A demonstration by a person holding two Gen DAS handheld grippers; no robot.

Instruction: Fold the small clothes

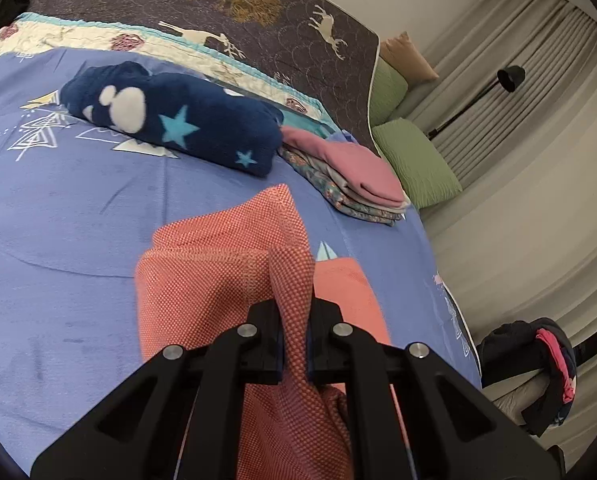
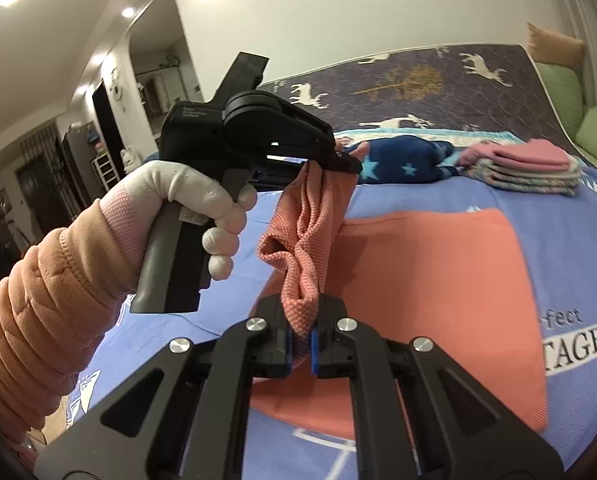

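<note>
A coral-orange knit garment (image 2: 438, 288) lies partly flat on the blue bedspread (image 2: 498, 200), with one edge lifted and bunched. My right gripper (image 2: 301, 334) is shut on a twisted fold of that edge. In the right wrist view my left gripper (image 2: 344, 162), held by a white-gloved hand (image 2: 202, 204), pinches the same raised edge higher up. In the left wrist view my left gripper (image 1: 294, 320) is shut on a ridge of the coral garment (image 1: 218, 264), which drapes down over the bedspread (image 1: 58, 240).
A rolled navy fleece with stars (image 1: 170, 116) lies further back on the bed. A stack of folded clothes topped in pink (image 1: 358, 176) sits near the bed's right edge. Green pillows (image 1: 414, 160), curtains and a floor lamp (image 1: 510, 76) stand beyond. Dark clothes (image 1: 538, 364) hang at lower right.
</note>
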